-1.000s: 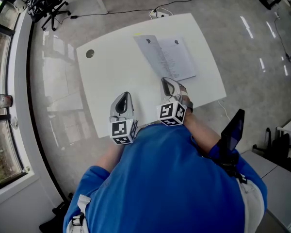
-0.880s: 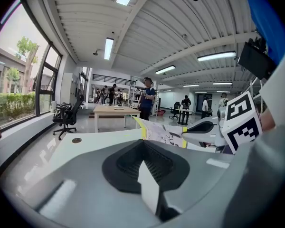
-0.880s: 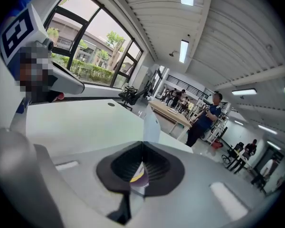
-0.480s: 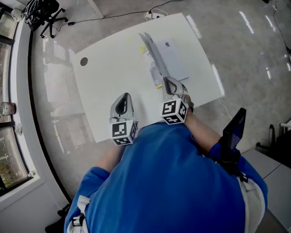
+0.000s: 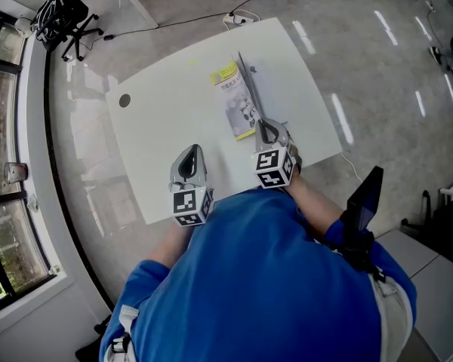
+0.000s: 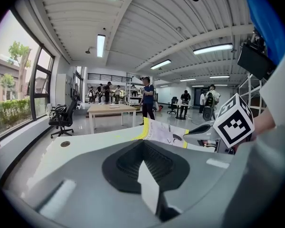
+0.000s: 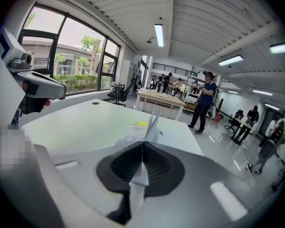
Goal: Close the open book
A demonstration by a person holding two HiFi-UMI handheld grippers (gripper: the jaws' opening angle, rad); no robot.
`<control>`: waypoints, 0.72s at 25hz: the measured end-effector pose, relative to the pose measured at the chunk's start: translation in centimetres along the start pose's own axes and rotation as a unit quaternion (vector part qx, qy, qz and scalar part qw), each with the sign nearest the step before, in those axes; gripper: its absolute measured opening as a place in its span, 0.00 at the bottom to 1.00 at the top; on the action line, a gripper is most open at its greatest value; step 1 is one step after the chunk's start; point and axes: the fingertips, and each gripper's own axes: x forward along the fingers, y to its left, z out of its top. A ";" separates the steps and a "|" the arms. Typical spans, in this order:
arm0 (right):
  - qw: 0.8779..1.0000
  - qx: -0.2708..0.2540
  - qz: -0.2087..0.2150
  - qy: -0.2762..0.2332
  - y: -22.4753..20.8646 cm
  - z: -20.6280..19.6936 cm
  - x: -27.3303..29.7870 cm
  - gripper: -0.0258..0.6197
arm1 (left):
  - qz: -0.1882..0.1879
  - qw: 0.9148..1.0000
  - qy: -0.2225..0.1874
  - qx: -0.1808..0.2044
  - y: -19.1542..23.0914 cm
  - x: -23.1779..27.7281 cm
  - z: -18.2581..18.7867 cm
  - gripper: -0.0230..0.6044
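Both sets of jaws closed: my R gripper (image 5: 266, 128) pinches yellow-and-white paperback book (image 5: 234, 100) by its upright half, 12 o'clock; L gripper (image 5: 190, 153) empty, 9 o'clock.

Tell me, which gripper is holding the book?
The right gripper: it pinches the raised side of the book. The left gripper is shut on nothing.

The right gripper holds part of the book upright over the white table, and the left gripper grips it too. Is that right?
The left gripper grips nothing: the left gripper view shows its jaws together, short of the book. The right gripper does hold part of it upright over the white table.
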 end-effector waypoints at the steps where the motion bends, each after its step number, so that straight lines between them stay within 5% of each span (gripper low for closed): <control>1: 1.000 0.009 0.002 0.005 -0.3 -0.3 0.2 0.05 | 0.000 1.000 0.002 0.001 -0.1 0.2 0.0 0.05; 18: 0.989 0.122 0.032 0.077 -3.5 -5.9 3.2 0.06 | -0.012 0.999 0.024 0.018 -2.2 3.3 0.6 0.05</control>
